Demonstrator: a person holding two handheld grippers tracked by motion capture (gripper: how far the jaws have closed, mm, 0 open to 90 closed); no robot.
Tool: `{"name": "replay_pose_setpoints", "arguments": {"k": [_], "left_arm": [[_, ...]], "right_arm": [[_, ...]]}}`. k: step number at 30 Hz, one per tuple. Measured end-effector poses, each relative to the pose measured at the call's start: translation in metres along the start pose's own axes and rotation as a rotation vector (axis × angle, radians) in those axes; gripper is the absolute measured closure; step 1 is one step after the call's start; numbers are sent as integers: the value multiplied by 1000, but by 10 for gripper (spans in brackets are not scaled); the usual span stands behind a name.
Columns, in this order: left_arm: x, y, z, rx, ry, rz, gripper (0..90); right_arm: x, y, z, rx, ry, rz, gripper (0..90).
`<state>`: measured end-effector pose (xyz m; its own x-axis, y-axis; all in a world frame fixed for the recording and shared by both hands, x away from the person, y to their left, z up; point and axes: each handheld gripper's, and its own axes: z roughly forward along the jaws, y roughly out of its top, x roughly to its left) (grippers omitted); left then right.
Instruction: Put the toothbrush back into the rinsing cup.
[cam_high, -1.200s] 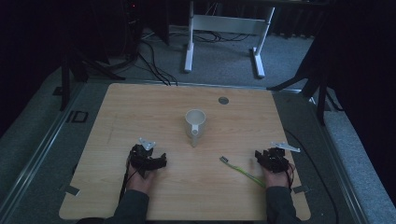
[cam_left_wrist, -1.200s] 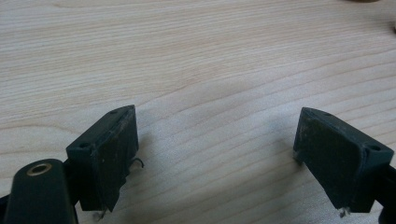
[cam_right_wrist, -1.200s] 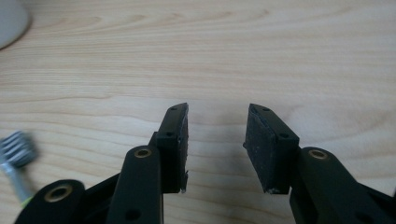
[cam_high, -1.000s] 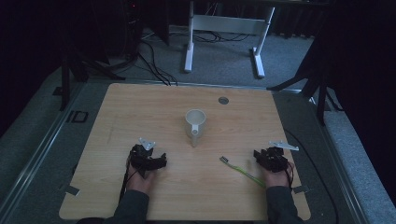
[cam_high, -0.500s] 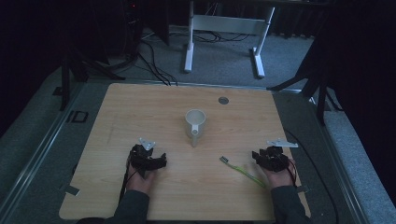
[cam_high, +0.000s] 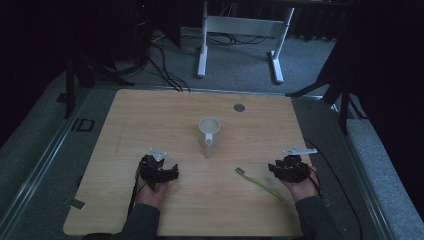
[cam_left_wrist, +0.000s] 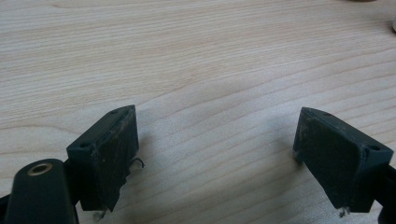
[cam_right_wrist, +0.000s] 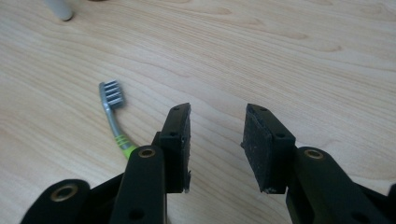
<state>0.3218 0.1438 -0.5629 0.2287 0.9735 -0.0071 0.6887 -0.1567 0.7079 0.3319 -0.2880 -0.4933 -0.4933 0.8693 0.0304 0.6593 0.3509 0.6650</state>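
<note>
A white mug (cam_high: 209, 131) stands at the middle of the wooden table (cam_high: 150, 115), its handle toward me. A green toothbrush (cam_high: 260, 183) with a grey head lies flat right of centre. My right gripper (cam_high: 287, 167) hovers just right of it. In the right gripper view its jaws (cam_right_wrist: 218, 112) are open over bare wood with nothing between them, and the toothbrush (cam_right_wrist: 113, 112) lies to their left. My left gripper (cam_high: 159, 170) rests at the front left. In the left gripper view it (cam_left_wrist: 215, 116) is wide open over bare wood.
A small round grey grommet (cam_high: 239, 107) sits in the table's far right part. Beyond the table stands a white desk frame (cam_high: 240, 30), with cables (cam_high: 165, 65) on the carpet. A scrap of tape (cam_high: 76, 203) lies off the front left corner.
My right gripper has lifted a little above the table. The left gripper, the mug and the toothbrush have stayed where they were.
</note>
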Motion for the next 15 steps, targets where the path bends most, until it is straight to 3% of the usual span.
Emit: {"name": "replay_pose_setpoints", "arguments": {"k": [15], "left_arm": [[0, 0, 0, 0, 0, -1, 146]], "right_arm": [[11, 19, -16, 70, 10, -131, 624]]}}
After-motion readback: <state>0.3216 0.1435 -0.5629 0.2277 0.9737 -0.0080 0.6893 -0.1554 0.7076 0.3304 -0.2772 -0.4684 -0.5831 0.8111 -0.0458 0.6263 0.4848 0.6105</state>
